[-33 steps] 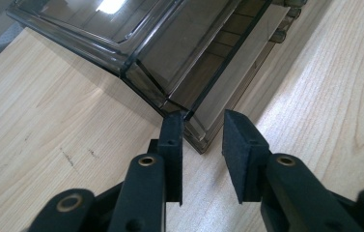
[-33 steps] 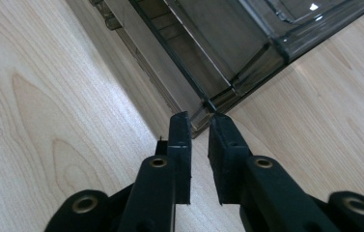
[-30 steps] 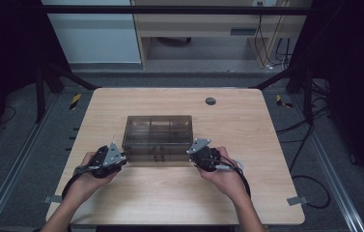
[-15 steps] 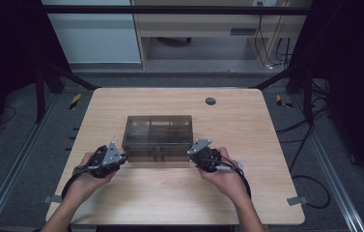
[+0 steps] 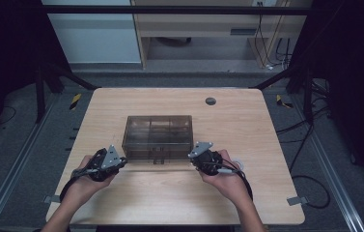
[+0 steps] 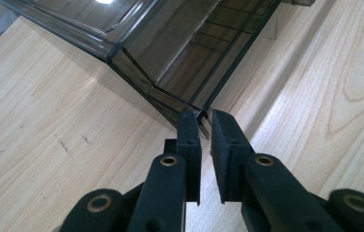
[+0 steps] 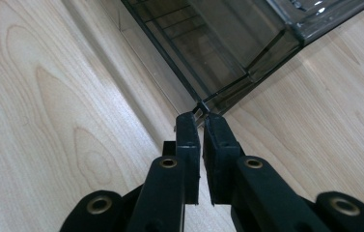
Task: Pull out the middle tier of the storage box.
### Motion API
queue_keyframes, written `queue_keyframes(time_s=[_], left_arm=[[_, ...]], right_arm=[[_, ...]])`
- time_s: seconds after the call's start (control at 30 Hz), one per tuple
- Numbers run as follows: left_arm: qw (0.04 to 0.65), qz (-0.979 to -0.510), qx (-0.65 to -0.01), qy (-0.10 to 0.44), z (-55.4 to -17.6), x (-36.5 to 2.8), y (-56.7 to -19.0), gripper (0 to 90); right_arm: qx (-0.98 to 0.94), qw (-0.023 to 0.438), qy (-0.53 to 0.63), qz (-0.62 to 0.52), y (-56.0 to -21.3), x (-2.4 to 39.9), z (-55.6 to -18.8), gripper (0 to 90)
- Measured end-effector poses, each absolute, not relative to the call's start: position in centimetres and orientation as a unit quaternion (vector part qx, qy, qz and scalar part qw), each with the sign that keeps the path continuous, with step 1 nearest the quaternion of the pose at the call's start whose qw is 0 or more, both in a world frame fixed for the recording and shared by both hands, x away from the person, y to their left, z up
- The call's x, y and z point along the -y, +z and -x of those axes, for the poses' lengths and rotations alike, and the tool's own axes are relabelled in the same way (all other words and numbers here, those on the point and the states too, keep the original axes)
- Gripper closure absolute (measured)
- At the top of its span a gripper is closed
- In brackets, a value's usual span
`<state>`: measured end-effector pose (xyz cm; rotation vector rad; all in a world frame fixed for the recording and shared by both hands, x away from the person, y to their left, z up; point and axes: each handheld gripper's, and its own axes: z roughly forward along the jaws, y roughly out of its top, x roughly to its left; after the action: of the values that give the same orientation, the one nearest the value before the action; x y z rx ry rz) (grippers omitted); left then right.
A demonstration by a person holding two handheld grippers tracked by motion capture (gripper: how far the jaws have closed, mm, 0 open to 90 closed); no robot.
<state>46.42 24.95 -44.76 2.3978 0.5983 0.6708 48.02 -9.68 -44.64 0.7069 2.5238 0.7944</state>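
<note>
With both the left tongs [image 6: 204, 126] and right tongs [image 7: 200, 121] nipped nearly shut on the smoky plastic box's [image 5: 158, 134] near bottom corners, I'd lift evenly, keeping it level.

We see a light wooden table [image 5: 170, 203] with a round grey grommet [image 5: 210, 101] near its far edge, a wooden cabinet [image 5: 194, 29] on the floor beyond, and black cables [image 5: 310, 181] trailing at the right
</note>
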Motion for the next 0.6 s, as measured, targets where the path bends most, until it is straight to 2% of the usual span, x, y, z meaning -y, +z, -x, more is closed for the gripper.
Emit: queue_keyframes(time_s=[0.6], left_arm=[[0.274, -0.905, -0.204, 0.252, -44.9, -24.9, -44.6, 82.8]], right_arm=[[-0.907, 0.199, 0.28, -0.244, -44.5, 9.9, -46.5, 86.5]])
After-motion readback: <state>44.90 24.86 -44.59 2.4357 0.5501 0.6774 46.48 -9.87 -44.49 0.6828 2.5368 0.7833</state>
